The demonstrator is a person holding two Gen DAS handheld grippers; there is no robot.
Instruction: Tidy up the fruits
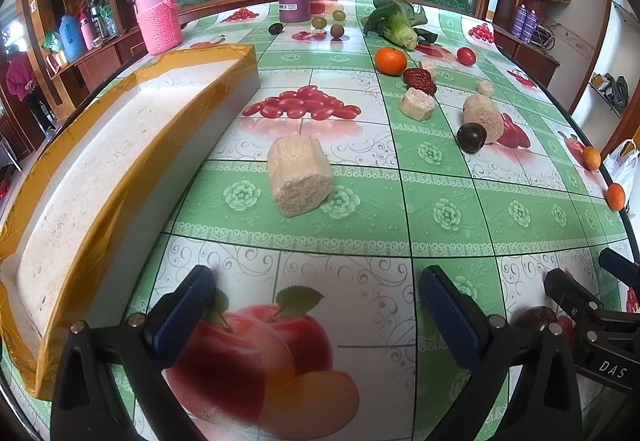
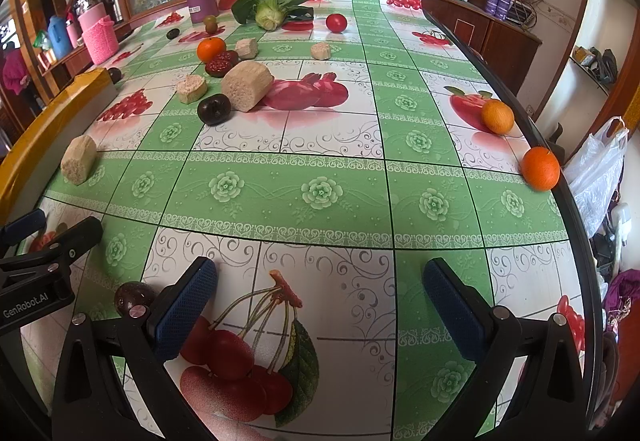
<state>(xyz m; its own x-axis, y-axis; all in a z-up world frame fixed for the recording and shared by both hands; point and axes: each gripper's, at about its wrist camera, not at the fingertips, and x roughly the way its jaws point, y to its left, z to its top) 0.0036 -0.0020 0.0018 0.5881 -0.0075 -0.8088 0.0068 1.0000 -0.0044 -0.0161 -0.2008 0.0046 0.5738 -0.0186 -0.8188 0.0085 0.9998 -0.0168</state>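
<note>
Both grippers, left [image 1: 318, 315] and right [image 2: 320, 311], hover with fingers apart over bare fruit-print tabletop [image 2: 320, 193]. Two round oranges [image 2: 540, 168] sit at its right edge. Labels read "DAS", "GenRobot.AI".

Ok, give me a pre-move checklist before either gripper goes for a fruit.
1. Left gripper open, nothing between the fingers: ok.
2. Right gripper open, nothing between the fingers: ok.
3. Foam box in view with bare floor showing: ok.
4. Dark plum free to grasp: not ok, it sits tight against a beige foam block.
5. Two oranges safely placed: not ok, both lie near the table's right edge.
6. Small dark fruit between the grippers: cannot tell, partly hidden by a finger.
</note>
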